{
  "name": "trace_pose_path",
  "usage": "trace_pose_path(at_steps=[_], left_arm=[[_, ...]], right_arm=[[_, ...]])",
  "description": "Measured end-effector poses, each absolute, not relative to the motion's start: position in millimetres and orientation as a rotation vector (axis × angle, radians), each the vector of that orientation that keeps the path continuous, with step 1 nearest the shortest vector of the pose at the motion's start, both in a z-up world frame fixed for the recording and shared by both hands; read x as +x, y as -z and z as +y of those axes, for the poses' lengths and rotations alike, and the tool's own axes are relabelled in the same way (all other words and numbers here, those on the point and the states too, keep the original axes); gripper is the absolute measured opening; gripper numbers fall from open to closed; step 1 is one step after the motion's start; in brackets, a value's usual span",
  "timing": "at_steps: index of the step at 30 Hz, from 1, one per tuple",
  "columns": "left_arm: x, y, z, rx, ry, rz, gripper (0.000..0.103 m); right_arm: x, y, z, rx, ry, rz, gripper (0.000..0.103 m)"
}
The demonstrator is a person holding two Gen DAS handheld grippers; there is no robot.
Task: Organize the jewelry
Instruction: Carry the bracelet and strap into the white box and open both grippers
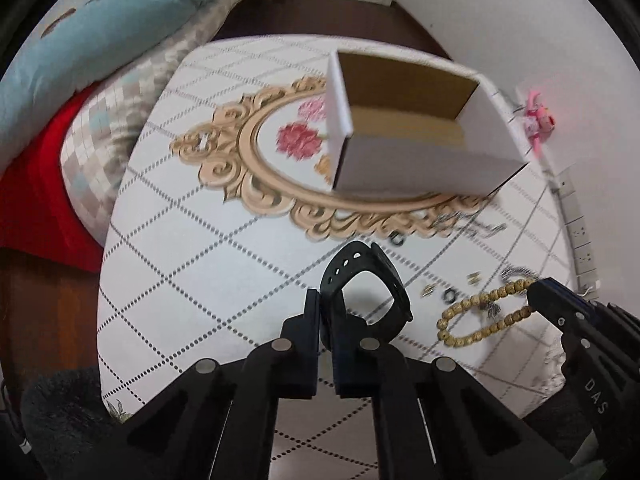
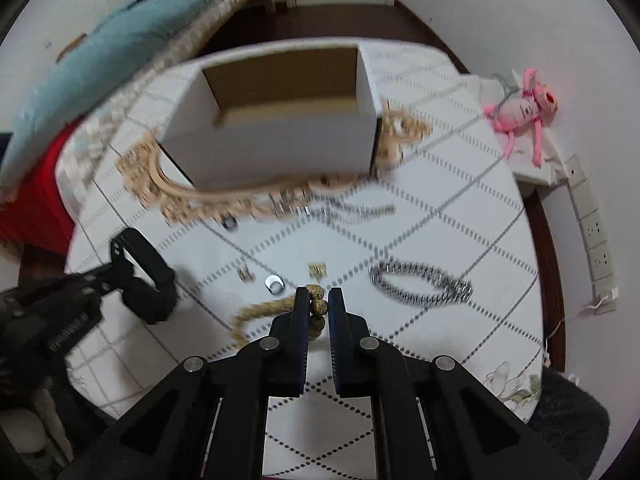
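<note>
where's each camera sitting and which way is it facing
Left wrist: sits on the left claw, looking steeply down over the table toward the open box; its own fingers pinch a black watch, and the right claw enters at right.
Right wrist: sits on the right claw, looking the same way; its fingers pinch a wooden bead bracelet, and the left claw shows at left.
Shared: box, table, watch, bead bracelet, pink plush toy.

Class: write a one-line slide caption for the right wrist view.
Right gripper pinches a bead bracelet before an open box.
</note>
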State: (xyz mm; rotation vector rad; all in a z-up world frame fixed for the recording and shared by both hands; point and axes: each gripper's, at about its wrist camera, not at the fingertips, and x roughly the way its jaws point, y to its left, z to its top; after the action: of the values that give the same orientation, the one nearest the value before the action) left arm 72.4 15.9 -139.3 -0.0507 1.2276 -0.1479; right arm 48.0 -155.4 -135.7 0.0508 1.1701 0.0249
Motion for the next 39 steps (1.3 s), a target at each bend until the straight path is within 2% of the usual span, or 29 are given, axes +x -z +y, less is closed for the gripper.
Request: trace_pose_path(at_steps=[12, 17, 25, 28, 33, 35, 37, 39], left_arm=[[121, 68, 14, -0.075, 0.19, 1.091, 0.002], [166, 59, 6, -0.061, 0.209, 1.081, 0.002], [227, 93, -15, -0.038, 0.281, 1.202, 0.003], [243, 107, -21, -0.054, 0.288, 1.26, 0.008], [259, 115, -24, -0.076, 0.261, 1.315, 0.01], [259, 109, -24, -0.064, 0.242, 1.304, 0.024], [258, 102, -22, -0.068, 0.221, 1.274, 0.065], [256, 95, -18, -0.064, 0.188, 1.244, 0.075]], right_arm=[[97, 41, -166, 0.121, -0.152, 1.011, 0.01], [141, 19, -167, 0.129, -0.186, 0.981, 0.01], [216, 54, -175, 0.142, -0.186, 1.083, 0.01], [231, 68, -179, 0.164, -0.195, 1.114, 0.01], [250, 83, -183, 0.187, -0.236, 1.169, 0.01], [258, 94, -189, 0.204, -0.211, 1.22, 0.011], [258, 98, -195, 0.195, -0.173, 1.236, 0.011], [254, 98, -202, 0.187, -0.146, 1.229, 0.019]])
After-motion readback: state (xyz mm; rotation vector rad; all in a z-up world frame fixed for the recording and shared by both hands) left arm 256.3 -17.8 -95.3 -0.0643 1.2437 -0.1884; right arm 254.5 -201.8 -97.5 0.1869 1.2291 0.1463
